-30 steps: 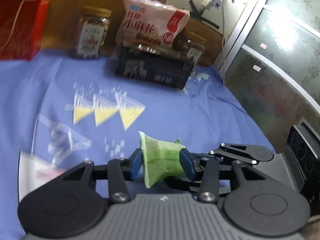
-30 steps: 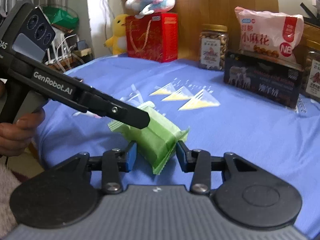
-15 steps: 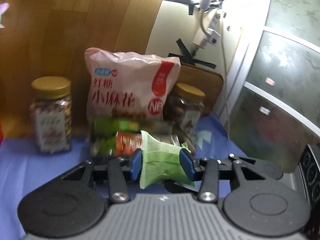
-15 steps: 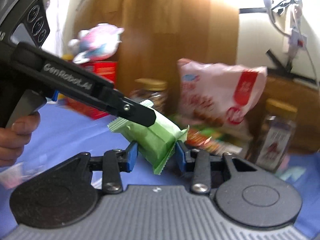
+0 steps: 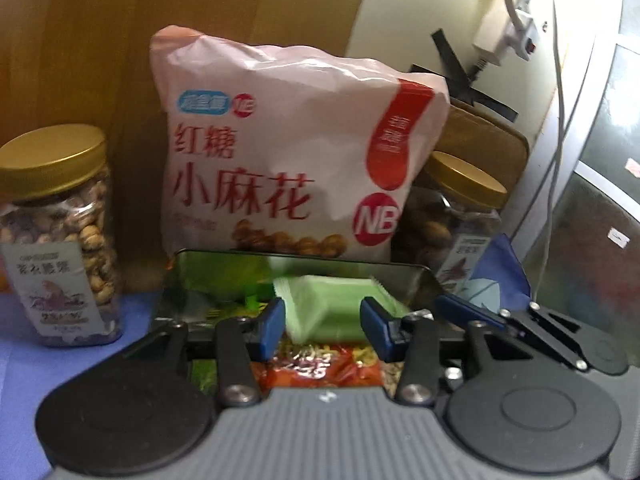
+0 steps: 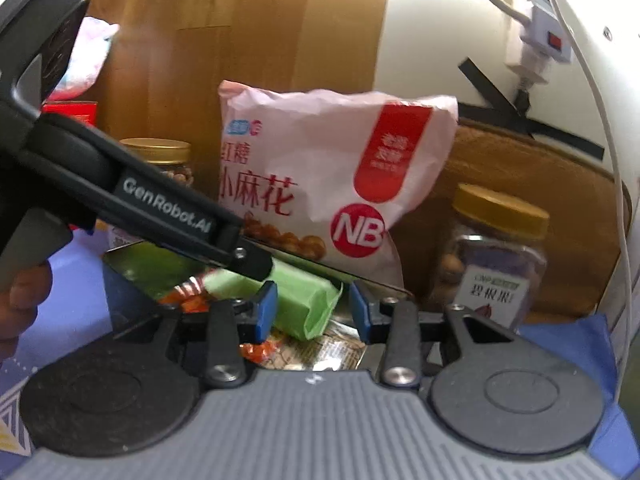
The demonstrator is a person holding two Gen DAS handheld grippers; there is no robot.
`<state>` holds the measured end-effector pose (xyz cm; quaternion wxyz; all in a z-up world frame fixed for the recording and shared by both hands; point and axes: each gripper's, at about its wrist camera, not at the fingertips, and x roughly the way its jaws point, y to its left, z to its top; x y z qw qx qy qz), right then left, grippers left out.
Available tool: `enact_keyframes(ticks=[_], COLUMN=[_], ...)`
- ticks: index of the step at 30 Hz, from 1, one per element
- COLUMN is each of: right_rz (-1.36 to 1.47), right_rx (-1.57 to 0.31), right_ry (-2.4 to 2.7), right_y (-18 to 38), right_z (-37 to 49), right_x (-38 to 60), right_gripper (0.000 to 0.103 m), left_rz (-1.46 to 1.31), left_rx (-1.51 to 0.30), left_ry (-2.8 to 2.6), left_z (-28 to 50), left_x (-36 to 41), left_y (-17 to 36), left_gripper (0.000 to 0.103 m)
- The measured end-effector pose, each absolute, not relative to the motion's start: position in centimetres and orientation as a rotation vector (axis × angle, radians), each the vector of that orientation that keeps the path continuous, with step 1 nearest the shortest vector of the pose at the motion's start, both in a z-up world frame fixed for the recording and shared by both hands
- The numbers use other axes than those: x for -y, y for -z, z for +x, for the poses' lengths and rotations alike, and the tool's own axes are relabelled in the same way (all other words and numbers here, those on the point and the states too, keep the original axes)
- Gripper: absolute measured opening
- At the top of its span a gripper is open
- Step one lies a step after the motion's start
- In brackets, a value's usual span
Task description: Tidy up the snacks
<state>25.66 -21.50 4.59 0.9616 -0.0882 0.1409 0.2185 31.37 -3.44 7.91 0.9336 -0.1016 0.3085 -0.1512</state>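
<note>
A green snack packet [image 5: 332, 308] hangs over an open metal tin [image 5: 300, 258] that holds several red and orange snack packs [image 5: 316, 368]. My left gripper [image 5: 324, 320] is shut on the packet's middle. In the right wrist view, my right gripper [image 6: 313, 308] is shut on one end of the same green packet [image 6: 304, 300], and the left gripper's finger [image 6: 256, 264] lies across the packet's top. The right gripper's blue fingertip [image 5: 468, 308] shows at the packet's right end. The tin [image 6: 120, 256] sits directly under both grippers.
A pink snack bag [image 5: 280, 152] leans on the wooden board behind the tin. Gold-lidded nut jars stand left [image 5: 56, 240] and right [image 5: 460, 216] of it. Blue cloth [image 6: 80, 300] covers the surface. A hand [image 6: 20, 300] holds the left gripper. Cables and a power strip [image 6: 544, 32] hang on the wall.
Both grippers carried the green packet together from over the open blue cloth toward the back. The tin and pink bag are now close, and the packet is above the tin.
</note>
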Motion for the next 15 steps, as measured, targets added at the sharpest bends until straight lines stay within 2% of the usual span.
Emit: enact_keyframes(ticks=[8, 15], right_rz=[-0.065, 0.098], right_rx=[-0.298, -0.335], right_ry=[-0.464, -0.451], right_y=[-5.5, -4.8], right_z=[21.7, 15.2], right_x=[22.9, 24.5], right_gripper=[0.043, 0.044], left_rz=[-0.096, -0.007], left_rx=[-0.589, -0.618], left_ry=[0.220, 0.149], left_z=[25.5, 18.3], left_x=[3.0, 3.7], left_y=[-9.8, -9.4], left_gripper=[0.046, 0.064])
